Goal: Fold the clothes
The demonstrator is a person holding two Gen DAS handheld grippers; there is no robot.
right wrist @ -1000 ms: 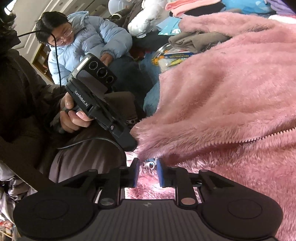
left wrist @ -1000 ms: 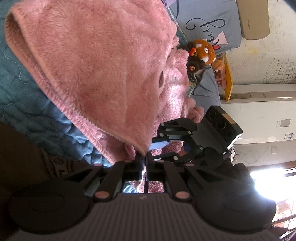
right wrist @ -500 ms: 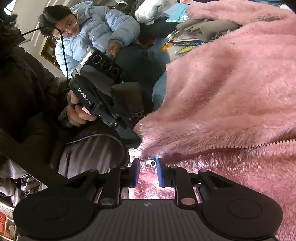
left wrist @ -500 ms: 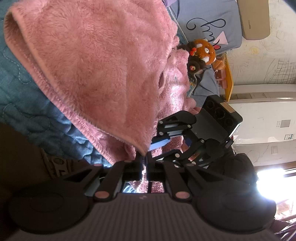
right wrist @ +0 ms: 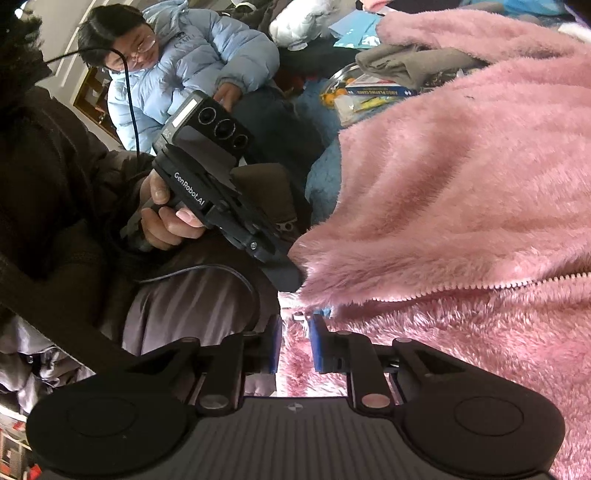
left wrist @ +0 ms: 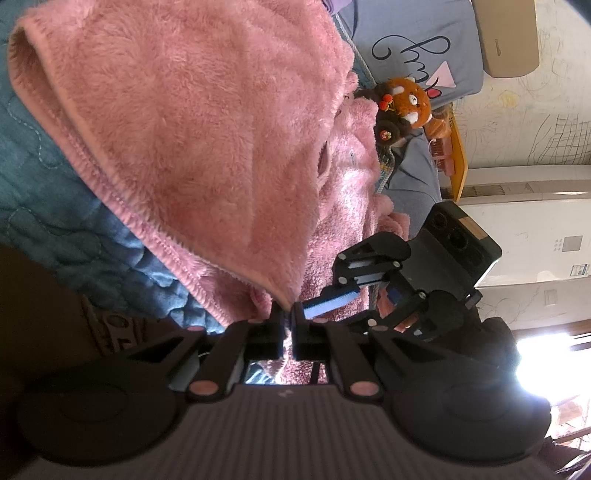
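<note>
In the left wrist view, a corner of the pink fleece jacket point(left wrist: 192, 147) is pinched between the nearly closed fingers of the left gripper point(left wrist: 287, 314), and the fabric is seen lifted above a blue quilted blanket point(left wrist: 55, 192). The right gripper point(left wrist: 334, 301) is seen just beside it, its blue-padded fingers apart over the fleece. An orange plush toy point(left wrist: 404, 105) is seen beyond, against a grey-blue cushion point(left wrist: 406, 33). In the right wrist view, the right gripper point(right wrist: 293, 341) is shown with its fingers spread, nothing held between them, above the jacket point(right wrist: 461, 192), near its zipper point(right wrist: 491, 282). The left gripper point(right wrist: 286, 277), held in a hand point(right wrist: 166, 218), is seen clamped on the jacket's edge. A person in a light blue puffer coat point(right wrist: 192, 62) is seen behind.
</note>
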